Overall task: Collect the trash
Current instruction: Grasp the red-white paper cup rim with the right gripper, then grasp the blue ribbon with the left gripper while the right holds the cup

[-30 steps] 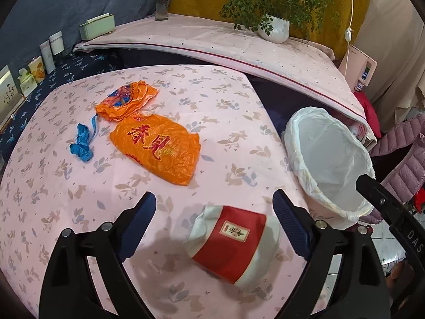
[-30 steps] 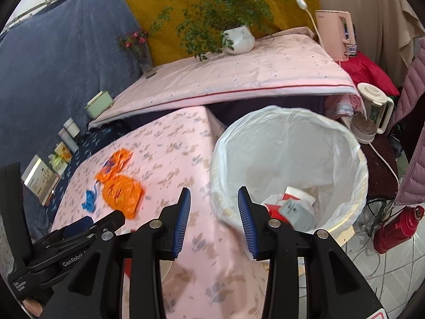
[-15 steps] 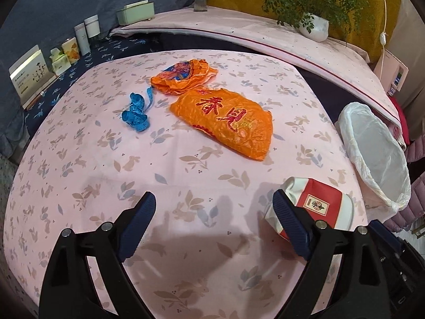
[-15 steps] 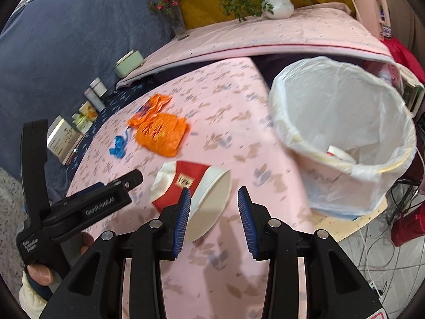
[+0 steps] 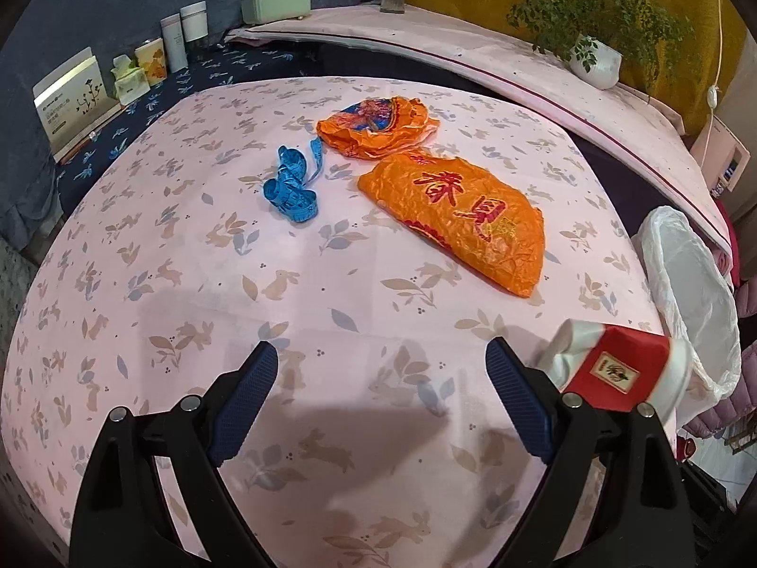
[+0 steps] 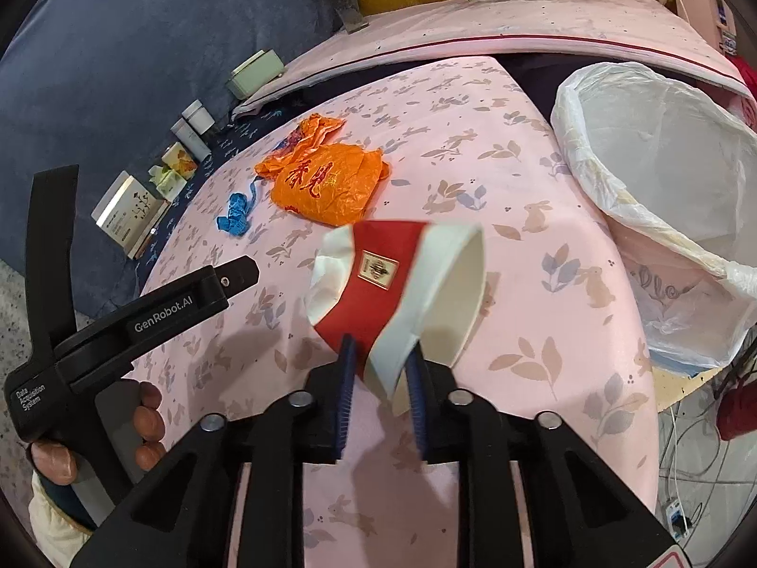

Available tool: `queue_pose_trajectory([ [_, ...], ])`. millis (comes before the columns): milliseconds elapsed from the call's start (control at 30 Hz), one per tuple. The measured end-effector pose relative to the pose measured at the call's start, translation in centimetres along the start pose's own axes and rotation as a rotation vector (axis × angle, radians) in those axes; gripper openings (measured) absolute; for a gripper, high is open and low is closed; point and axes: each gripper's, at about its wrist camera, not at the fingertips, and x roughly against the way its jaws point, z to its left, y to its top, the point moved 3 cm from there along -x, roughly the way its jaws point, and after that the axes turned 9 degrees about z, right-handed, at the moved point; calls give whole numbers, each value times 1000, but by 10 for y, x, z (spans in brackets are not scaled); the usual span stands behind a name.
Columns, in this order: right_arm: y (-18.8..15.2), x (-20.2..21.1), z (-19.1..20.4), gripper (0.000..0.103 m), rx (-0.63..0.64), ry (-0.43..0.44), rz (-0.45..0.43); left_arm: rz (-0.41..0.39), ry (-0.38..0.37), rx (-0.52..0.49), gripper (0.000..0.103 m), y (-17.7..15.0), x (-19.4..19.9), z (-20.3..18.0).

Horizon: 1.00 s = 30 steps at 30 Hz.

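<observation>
Our right gripper [image 6: 378,369] is closing on the flattened paper cup's [image 6: 392,279] thin rim; it could slip before reaching the bin [image 6: 662,180] at two o'clock. Our left gripper [image 5: 381,402] gapes empty.

Right tool [image 6: 378,374] closing, angled down; left tool [image 5: 378,397] wide apart

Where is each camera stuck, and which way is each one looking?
Left wrist view: sits on the left gripper, looking down across the pink table at orange bags and a blue tape; its own two fingers stand wide apart with nothing between them.
Right wrist view: sits on the right gripper, looking at the red-and-white paper cup its fingers are closing on; the person's left hand shows too.
Both views share the cup, the large orange bag, the table and the lined bin.
</observation>
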Motion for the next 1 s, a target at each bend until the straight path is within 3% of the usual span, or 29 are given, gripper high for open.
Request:
queue_pose_trajectory([
  [67,3,-1,2,4,3,0,-4,0,1,19,85,4,-2,8],
  [533,69,9,12,4,-2,-20,-116,-16,-17,154,82,72,-26,70],
  [833,102,-4,23,4,-9,-29,-134,31,-58,173,61,100,-57,79],
  [1000,111,-9,25,4,-15,-29,-134,69,-88,165,34,99,-67,76],
])
